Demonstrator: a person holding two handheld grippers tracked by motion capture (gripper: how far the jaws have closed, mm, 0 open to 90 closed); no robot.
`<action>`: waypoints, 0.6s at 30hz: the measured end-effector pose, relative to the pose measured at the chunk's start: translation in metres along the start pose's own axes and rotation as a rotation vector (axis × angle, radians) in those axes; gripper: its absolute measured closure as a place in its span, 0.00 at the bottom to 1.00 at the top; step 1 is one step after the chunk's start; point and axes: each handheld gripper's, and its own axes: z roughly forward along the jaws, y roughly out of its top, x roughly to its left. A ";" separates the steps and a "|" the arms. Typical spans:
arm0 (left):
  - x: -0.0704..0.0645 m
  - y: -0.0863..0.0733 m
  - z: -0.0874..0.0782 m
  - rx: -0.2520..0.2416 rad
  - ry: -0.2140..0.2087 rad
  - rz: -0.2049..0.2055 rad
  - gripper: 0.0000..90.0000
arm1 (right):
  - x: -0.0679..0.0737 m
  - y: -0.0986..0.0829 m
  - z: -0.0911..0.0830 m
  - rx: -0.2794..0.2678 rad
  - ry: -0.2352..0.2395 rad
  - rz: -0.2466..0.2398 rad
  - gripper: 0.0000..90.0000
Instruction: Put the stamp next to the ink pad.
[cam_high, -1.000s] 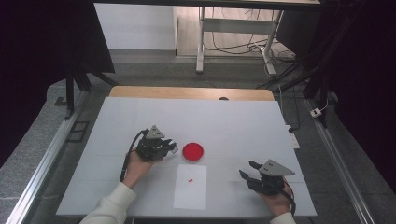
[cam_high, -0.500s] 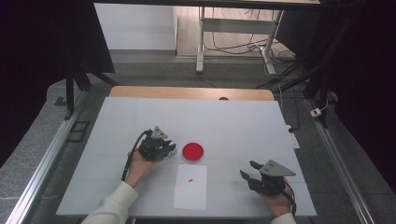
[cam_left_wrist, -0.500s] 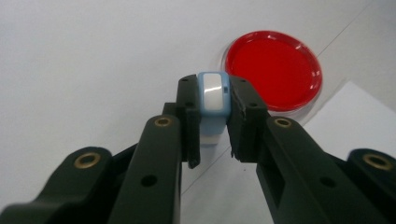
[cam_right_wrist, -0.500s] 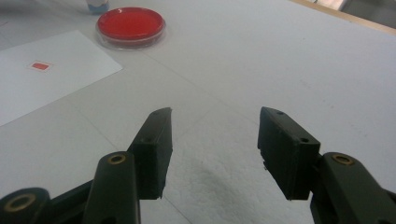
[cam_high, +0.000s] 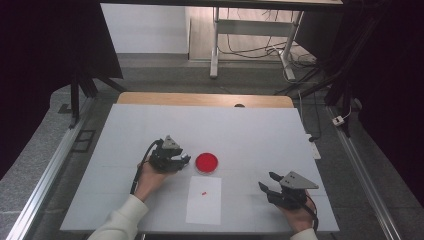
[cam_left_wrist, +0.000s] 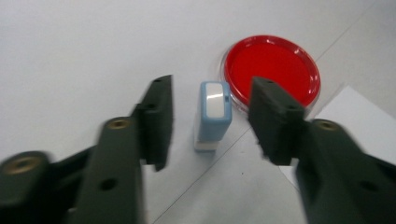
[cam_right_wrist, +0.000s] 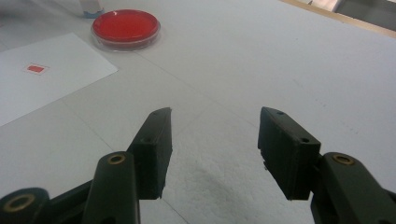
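— Where is the left gripper (cam_high: 184, 159)?

— In the high view it sits left of centre, held in the person's left hand (cam_high: 149, 179). Its tips point toward the red ink pad (cam_high: 206, 162), a round dish just to its right in the frame.

— And its jaws?

— Spread wide, gripping nothing. In the left gripper view a small light-blue stamp (cam_left_wrist: 214, 114) stands on the table (cam_high: 250, 130) in the gap between them, clear of both. The ink pad (cam_left_wrist: 272, 71) lies just beyond it, at the upper right of that frame, very close to the stamp; whether they touch I cannot tell.

— What lies below the dish?

— A white sheet of paper (cam_high: 205, 199), lower centre of the high view, with a small red stamped mark (cam_high: 204, 192) in its upper half. The right gripper view shows the mark (cam_right_wrist: 35, 68) as a little red rectangle at the left edge of the frame.

— The right gripper (cam_high: 266, 182)?

— Lower right of the high view, well apart from the sheet and the dish. Its jaws are also wide apart and empty, over bare table; its own view shows the ink pad (cam_right_wrist: 126, 26) far off at the upper left.
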 end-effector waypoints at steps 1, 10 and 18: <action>0.000 0.000 -0.002 -0.008 0.001 -0.009 0.49 | 0.000 0.000 0.000 -0.003 0.003 0.001 0.49; -0.002 -0.007 -0.028 -0.090 -0.051 -0.022 0.34 | -0.001 -0.001 0.001 -0.011 0.022 0.002 0.49; -0.009 -0.023 -0.052 -0.149 -0.094 0.008 0.33 | -0.003 -0.001 0.000 -0.019 0.059 -0.011 0.48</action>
